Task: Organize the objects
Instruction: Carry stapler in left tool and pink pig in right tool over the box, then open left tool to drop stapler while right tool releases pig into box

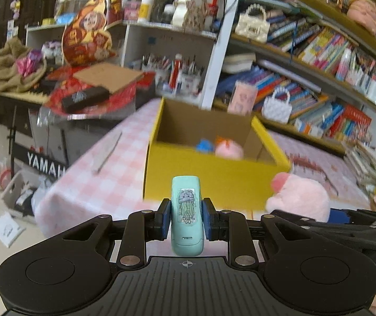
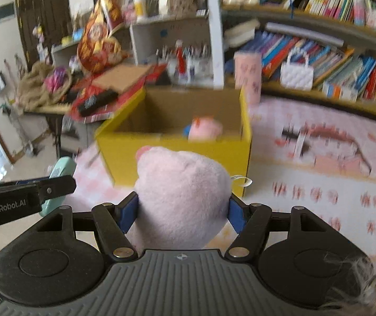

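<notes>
left gripper [image 1: 186, 218] clamps mint case [image 1: 187, 217], jellyfish sticker | right gripper [image 2: 182, 210] squeezes fluffy pink plush [image 2: 182, 197] | both near yellow box [image 2: 177, 144]'s front wall

One yellow box [image 1: 214, 181], two pink plush toys [image 2: 182, 197] [image 1: 228, 148], one mint stapler [image 1: 187, 216], two white handbags [image 1: 277, 105] [image 1: 252, 25].

The yellow box [image 1: 214, 181] stands open-topped at mid-frame, its near wall facing both grippers. Inside, toys [image 1: 228, 148] fill the lower right corner; the left part of its floor is bare. Left of the box, the checked cloth [image 1: 103, 173] lies free but for a thin stick [image 1: 109, 151]. A shelf post [image 1: 219, 52] rises just behind the box.
</notes>
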Tool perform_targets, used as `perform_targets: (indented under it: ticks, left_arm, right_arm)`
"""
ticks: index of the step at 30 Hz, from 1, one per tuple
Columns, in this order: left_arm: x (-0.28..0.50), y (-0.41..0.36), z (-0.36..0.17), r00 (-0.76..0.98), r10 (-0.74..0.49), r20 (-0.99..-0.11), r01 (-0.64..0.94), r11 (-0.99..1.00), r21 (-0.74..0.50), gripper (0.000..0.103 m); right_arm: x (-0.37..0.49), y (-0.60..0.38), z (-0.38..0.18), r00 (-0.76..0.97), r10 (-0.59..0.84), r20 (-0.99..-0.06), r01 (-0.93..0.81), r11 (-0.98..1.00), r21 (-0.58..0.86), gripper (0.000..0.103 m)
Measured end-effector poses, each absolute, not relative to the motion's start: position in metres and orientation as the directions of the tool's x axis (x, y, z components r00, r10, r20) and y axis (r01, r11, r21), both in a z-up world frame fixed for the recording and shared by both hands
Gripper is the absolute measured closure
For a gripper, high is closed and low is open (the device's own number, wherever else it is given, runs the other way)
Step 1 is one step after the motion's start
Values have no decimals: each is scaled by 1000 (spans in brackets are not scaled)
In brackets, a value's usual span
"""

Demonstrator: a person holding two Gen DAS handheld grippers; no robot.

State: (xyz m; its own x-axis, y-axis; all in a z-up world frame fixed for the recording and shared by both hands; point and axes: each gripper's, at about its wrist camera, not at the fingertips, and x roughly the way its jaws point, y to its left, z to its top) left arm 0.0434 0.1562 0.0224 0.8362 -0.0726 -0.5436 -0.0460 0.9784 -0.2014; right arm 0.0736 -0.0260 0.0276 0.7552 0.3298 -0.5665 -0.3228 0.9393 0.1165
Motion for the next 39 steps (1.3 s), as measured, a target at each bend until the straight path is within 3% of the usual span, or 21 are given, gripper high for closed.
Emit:
perform_targets:
  ticks: [5,10,17,27,35,38,39]
  left_arm:
    - [80,154,42,871,-66,-486,-35,980,-195,80]
    - [127,143,44,876,-64,-478,-29,983,-184,80]
    - [191,127,20,848,-31,-528,-45,990,-131,80]
    - [242,124,-21,770,37,-637,-105,992,-69,80]
    - [254,127,-30,747,56,-663,-129,990,-62,79]
    - [252,127,-27,751,53,-658,-130,989,-69,74]
    - [252,127,-25,753,62,-655,-138,988,-64,67]
  right_arm:
    - [113,-27,58,826,324,-461,-313,944,104,36]
    - [166,-22,64,840,316,-441,-307,947,93,36]
    - [245,-11,49,801,340,-492,-344,935,86,36]
    - [329,32,11,628,418,-656,-476,874,101,35]
    - [346,56,5,610,425,-669,-523,850,63,30]
    - [347,56,9,614,440,-656,-525,848,78,28]
    - [347,54,12,621,445,-646,-521,849,83,25]
